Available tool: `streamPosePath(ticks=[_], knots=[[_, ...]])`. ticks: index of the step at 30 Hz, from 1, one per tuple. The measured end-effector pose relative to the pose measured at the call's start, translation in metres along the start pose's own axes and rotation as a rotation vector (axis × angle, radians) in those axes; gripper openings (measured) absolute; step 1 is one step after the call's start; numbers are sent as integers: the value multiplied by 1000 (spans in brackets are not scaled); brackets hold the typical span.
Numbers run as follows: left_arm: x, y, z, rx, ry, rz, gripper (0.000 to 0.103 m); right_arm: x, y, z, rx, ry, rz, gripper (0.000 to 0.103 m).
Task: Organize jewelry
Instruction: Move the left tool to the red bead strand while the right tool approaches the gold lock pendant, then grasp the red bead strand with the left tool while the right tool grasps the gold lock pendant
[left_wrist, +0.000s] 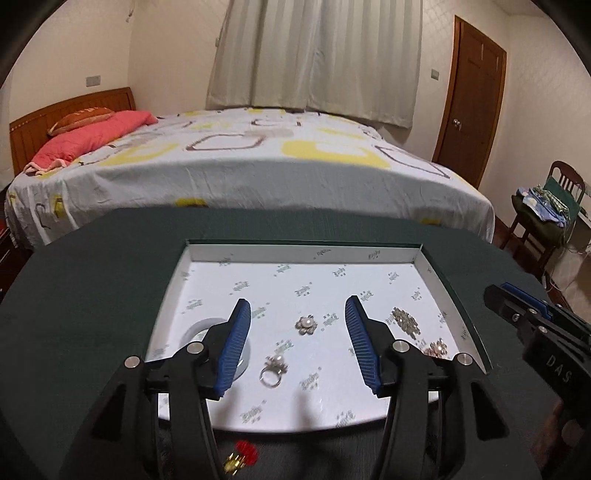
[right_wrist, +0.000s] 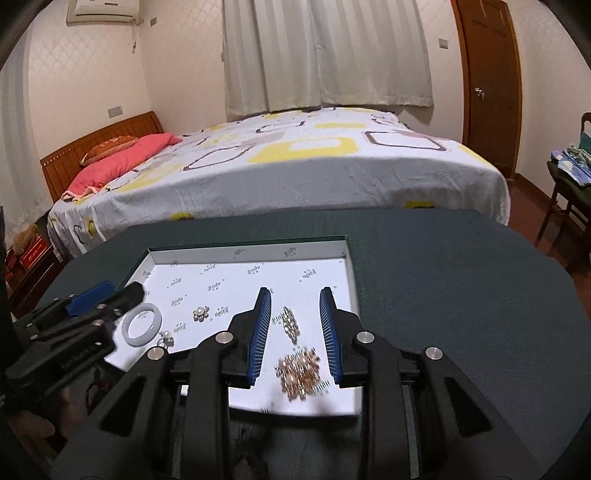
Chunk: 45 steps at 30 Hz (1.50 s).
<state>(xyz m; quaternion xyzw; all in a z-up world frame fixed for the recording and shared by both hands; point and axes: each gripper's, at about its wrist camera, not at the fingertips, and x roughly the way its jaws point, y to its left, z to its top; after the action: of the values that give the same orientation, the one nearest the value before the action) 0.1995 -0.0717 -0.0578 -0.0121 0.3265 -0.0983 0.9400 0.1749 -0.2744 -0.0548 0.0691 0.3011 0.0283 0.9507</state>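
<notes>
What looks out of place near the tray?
A small red and gold piece lies on the dark table just outside the tray, while the other jewelry sits inside. Nothing looks spilled or damaged.

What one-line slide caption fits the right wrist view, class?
Open right gripper hovers over a rose-gold brooch in the white tray, beside a pale bangle.

Dark green table (right_wrist: 443, 295) filling the lower half of both views.
A shallow white printed tray (right_wrist: 258, 254) rests on it at centre; a small red-and-gold trinket (left_wrist: 240, 458) lies at bottom centre.
</notes>
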Motion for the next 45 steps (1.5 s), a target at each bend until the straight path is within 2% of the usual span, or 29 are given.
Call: streamPosePath(ticks=[14,23,34,40,41,42,43,45], knots=[[-54,24,-51,-49,-1,47,53,-50,-7,-61,8,44,-42,27],[-72,46,-89,-85,40,103,53,-63,-8,-97,9,92,-44,27],[-75,52,-114,-71,84,138,53,-74,-7,-119,12,109,-33,27],[-63,50,-120,-74,121,122,53,-72,-8,-122,15,118,-31,27],[-62,49,-120,-72,123,122,54,-72,-7,-122,14,120,-31,27],[-59,49,-120,-68,129,122,63,-71,-7,-123,14,122,-30,27],[-55,49,-120,-64,134,127,66,-71,-7,-123,13,124,-29,27],[-49,50,-121,-65,139,135,68,-69,-6,-123,13,128,-29,27]])
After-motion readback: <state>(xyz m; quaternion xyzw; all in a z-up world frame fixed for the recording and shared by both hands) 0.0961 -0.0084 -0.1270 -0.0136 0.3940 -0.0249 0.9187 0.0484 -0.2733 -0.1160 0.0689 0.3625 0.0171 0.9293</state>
